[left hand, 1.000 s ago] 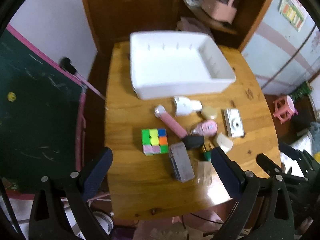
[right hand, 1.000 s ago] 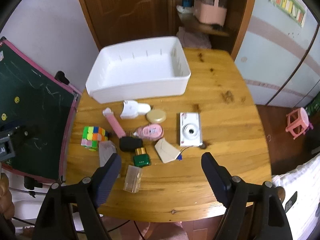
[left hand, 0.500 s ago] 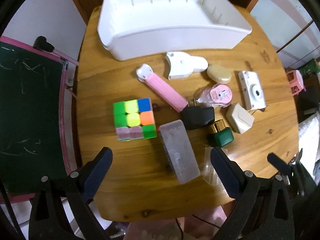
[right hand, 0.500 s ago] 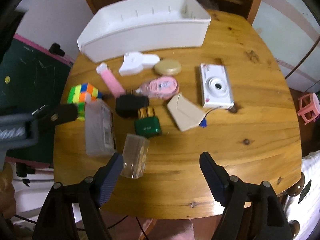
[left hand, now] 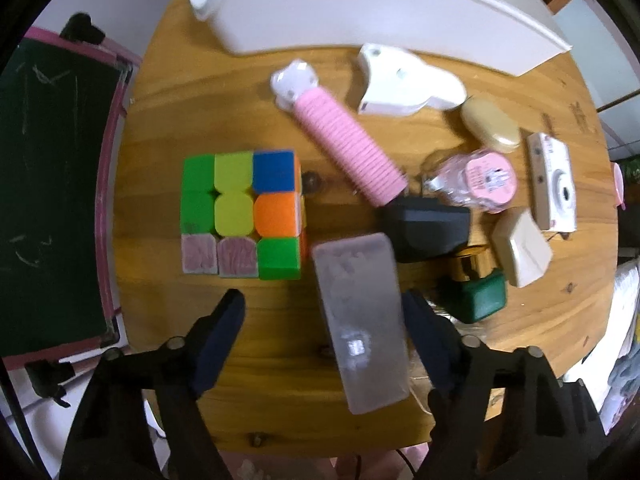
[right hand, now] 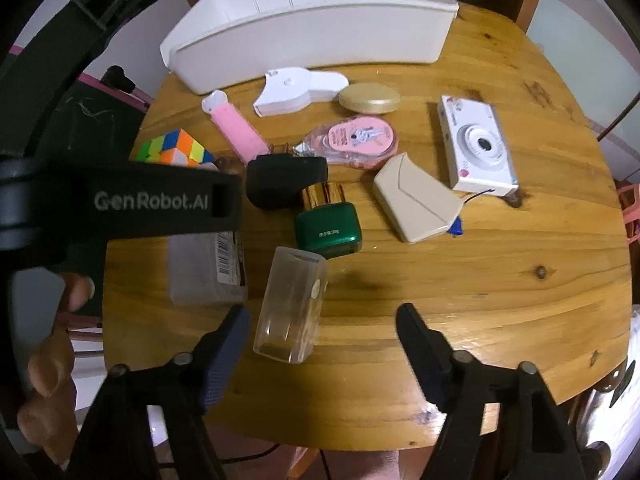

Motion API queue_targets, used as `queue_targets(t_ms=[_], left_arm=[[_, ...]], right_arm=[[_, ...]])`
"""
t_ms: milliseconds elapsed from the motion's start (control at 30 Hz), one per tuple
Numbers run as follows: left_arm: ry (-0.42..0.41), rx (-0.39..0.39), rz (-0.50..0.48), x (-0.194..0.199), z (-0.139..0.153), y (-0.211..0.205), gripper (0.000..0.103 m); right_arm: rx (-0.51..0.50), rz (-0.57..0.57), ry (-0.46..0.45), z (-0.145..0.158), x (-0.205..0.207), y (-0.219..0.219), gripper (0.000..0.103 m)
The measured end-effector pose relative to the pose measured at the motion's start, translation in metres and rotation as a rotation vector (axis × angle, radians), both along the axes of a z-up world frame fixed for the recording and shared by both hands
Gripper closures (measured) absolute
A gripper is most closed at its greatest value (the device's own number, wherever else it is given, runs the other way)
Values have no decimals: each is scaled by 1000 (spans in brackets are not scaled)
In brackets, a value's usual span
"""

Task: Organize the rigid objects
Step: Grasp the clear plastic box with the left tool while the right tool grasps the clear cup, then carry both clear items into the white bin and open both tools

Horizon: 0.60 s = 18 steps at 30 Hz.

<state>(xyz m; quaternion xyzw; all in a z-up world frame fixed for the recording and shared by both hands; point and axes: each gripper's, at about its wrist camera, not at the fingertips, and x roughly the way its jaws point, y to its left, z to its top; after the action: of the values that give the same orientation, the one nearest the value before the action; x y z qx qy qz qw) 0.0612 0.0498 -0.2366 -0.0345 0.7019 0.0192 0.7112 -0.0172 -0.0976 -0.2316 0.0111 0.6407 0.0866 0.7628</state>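
Clutter covers the round wooden table (right hand: 500, 280). Near its left edge sits a puzzle cube (left hand: 240, 216), and just right of it a frosted box (left hand: 360, 328) lies between the spread fingers of the left gripper (left hand: 324, 320), with no finger touching it. At the front edge a clear container (right hand: 290, 304) lies just inside the left finger of the right gripper (right hand: 322, 320), whose fingers also stand apart. A white bin (right hand: 312, 20) stands along the back edge, and a white camera (right hand: 476, 148) lies toward the right edge.

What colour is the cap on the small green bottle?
Shiny gold cap on the green bottle; right wrist view shows it best.
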Motion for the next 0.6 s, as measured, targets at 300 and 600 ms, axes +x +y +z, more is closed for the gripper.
queue_targets(t_ms=[300, 600], left_arm=[[41, -14, -26, 0, -16, -5, 54], [28, -28, -152, -17, 5, -21, 62]], right_arm=[[-39, 9, 78, -21, 3, 9, 58], [-36, 23, 111, -18, 3, -2, 74]])
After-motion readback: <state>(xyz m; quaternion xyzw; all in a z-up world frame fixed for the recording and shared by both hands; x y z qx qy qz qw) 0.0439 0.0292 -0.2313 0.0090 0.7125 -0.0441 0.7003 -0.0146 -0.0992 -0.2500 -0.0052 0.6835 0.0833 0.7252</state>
